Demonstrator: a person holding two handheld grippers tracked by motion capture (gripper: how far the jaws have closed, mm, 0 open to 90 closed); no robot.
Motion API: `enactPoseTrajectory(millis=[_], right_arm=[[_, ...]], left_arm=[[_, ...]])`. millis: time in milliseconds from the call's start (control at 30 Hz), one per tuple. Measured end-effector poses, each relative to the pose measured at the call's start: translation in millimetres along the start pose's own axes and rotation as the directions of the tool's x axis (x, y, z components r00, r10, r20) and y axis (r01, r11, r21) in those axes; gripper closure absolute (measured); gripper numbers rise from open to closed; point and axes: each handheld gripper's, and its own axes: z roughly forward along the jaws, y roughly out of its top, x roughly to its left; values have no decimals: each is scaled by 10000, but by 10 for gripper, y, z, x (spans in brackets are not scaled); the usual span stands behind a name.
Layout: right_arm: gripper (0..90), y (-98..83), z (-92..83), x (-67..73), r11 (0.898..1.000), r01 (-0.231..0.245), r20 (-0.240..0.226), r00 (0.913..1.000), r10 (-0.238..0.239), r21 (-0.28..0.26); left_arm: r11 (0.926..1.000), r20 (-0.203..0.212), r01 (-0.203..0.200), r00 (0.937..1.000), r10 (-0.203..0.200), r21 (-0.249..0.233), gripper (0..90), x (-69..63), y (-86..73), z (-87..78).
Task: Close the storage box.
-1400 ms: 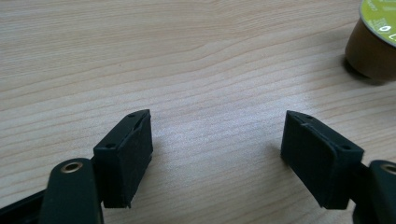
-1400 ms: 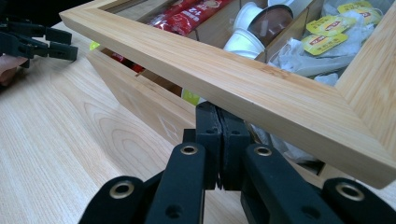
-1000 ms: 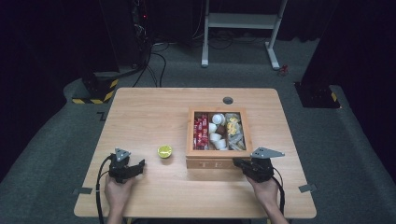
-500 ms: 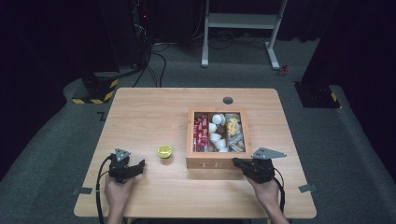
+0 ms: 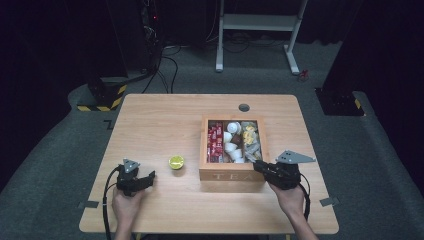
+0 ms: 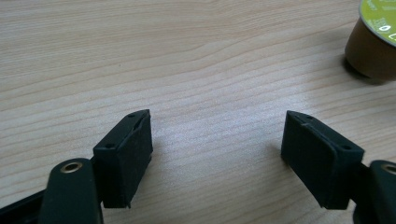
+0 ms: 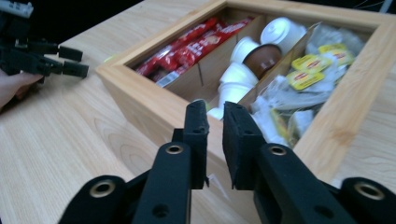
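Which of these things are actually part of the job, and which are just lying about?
In the job:
- tea box
- white cups in its middle compartment
- right gripper, jaws just parting, nothing between them

Lying about:
- green-lidded capsule
- left gripper, open
- table's cable hole

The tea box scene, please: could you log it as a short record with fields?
table: light wood
tea box: open wooden box, three compartments
left compartment: red sachets
middle compartment: white pods
right compartment: yellow-tagged tea bags
capsule: green-lidded, left of box, apart
left gripper: open, on table, nothing between the jaws
right gripper: over box's near wall; jaws just opening, narrow gap, nothing between
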Motion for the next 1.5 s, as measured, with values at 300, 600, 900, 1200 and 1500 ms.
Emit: enactPoseTrajectory(millis=[300,600,900,1200,1500], right_arm=[[686,65,-138,-102,9989,-221,293,9993,233,-416],[641,76,-261,-211,9960,-475,668,9964,526,-752],[638,53,-363,-315,9920,-676,948,9924,779,-1067],[634,3,-493,-416,9880,-859,1304,9861,1028,-1286],[635,-114,-634,-522,9799,-1126,1774,9739,1418,-1649]], left_arm=[[10000,-4,-12,10000,12,-1,252,1,0,0],[10000,-1,1,10000,-1,-1,252,0,0,0],[10000,-10,6,10000,-7,-13,253,0,0,1],[10000,-10,6,10000,-6,-14,253,0,0,1],[10000,-5,1,10000,-1,-1,253,0,0,0]])
